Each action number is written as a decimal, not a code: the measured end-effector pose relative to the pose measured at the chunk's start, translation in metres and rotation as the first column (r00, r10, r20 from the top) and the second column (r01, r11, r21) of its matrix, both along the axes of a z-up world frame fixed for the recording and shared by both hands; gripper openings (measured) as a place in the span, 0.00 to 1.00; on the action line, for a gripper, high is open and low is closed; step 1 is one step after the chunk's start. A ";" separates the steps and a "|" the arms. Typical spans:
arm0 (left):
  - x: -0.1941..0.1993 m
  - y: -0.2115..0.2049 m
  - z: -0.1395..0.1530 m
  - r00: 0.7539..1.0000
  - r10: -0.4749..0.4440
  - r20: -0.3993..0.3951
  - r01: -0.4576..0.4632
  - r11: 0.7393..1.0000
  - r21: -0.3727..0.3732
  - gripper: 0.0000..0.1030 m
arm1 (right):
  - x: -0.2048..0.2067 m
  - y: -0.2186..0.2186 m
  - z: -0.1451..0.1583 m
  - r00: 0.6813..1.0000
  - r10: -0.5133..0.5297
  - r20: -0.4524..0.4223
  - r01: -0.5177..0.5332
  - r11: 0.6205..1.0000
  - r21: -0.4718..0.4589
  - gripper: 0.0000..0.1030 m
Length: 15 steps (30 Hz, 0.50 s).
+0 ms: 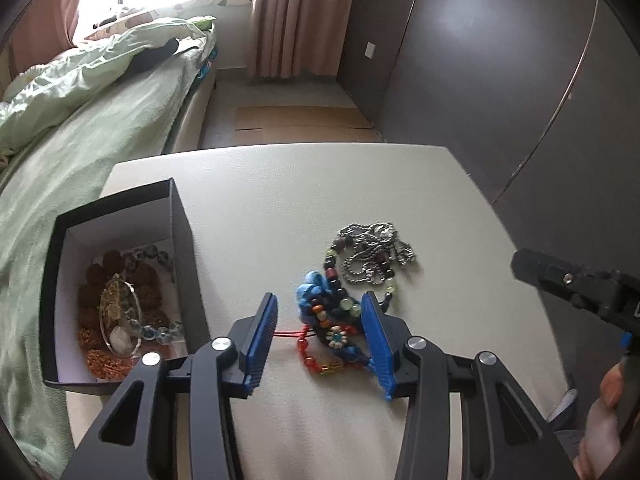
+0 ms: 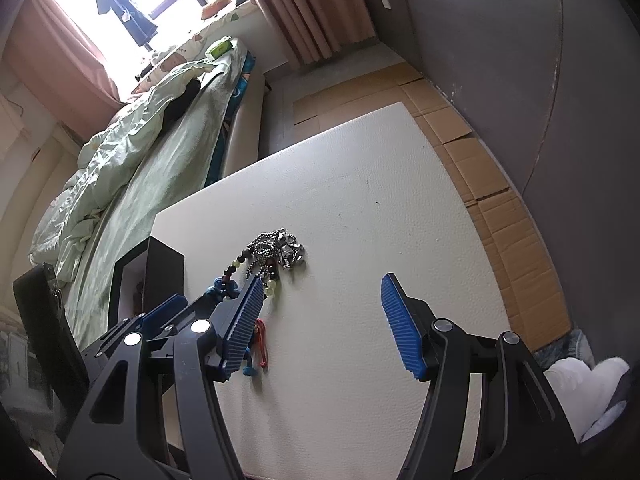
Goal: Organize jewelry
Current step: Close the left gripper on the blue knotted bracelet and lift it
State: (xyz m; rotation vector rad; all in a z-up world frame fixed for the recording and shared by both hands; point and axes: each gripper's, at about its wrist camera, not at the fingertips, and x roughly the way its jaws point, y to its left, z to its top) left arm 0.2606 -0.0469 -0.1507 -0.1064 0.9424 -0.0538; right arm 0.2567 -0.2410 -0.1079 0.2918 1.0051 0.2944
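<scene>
My left gripper (image 1: 320,312) is open, its blue pads on either side of a colourful beaded bracelet with blue cord and a flower bead (image 1: 330,326) lying on the white table (image 1: 280,208). A silver ball chain tangled with a dark and green bead bracelet (image 1: 372,254) lies just beyond it. A black box (image 1: 120,280) at the left holds brown beads, clear beads and an oval pendant. My right gripper (image 2: 320,292) is open and empty above bare table, to the right of the jewelry pile (image 2: 276,252).
A bed with green bedding (image 1: 80,128) runs along the table's left side. Flattened cardboard (image 2: 500,200) covers the floor beyond and right of the table. A dark wardrobe wall (image 1: 500,60) stands to the right. The person's hand (image 1: 604,420) shows at the lower right.
</scene>
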 end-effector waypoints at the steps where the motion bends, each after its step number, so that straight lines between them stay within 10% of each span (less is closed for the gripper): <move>1: 0.000 -0.001 0.000 1.000 0.020 0.001 -0.020 0.999 0.033 0.38 | 0.000 0.000 0.000 1.000 0.002 -0.002 -0.002 1.000 -0.002 0.61; 9: -0.006 0.016 0.002 0.993 0.119 -0.020 -0.117 0.990 0.073 0.41 | 0.000 0.003 -0.001 1.000 0.008 -0.007 -0.008 1.000 -0.010 0.61; 15: -0.009 0.041 0.007 0.987 0.157 -0.022 -0.158 0.984 -0.087 0.44 | 0.001 0.007 -0.002 1.000 0.017 -0.005 -0.017 1.000 -0.020 0.61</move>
